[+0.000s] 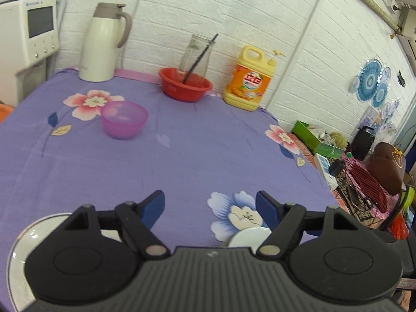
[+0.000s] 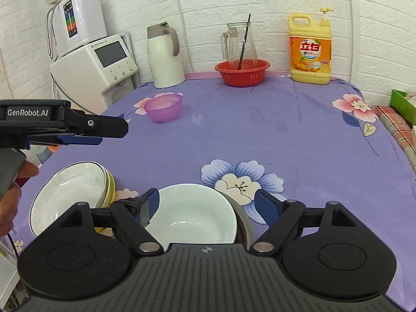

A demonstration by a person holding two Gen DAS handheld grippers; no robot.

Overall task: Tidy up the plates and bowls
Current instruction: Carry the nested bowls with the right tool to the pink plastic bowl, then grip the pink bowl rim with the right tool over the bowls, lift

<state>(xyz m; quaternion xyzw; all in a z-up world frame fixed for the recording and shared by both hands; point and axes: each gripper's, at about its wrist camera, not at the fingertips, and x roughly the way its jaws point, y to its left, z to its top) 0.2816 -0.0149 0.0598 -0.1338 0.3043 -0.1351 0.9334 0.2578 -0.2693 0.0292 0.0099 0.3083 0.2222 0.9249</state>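
Both grippers empty, purple bowl left out on the cloth.

My right gripper (image 2: 205, 205) hangs with its jaws spread wide around nothing, over a white bowl (image 2: 192, 215) that sits in a darker metal bowl (image 2: 244, 223); just left of it is a stack of white rimmed plates (image 2: 70, 192) with a yellow one underneath. My left gripper (image 1: 210, 208) is also spread and empty above the purple flowered tablecloth (image 1: 195, 156). The purple plastic bowl (image 1: 124, 119) stands alone, well apart, toward the far left. I judge it light and slightly flexible, slick on the curve, so I would pinch one wall at the rim, a finger inside and one outside. The china is heavier, brittle and glossy; I would set anything onto it gently.
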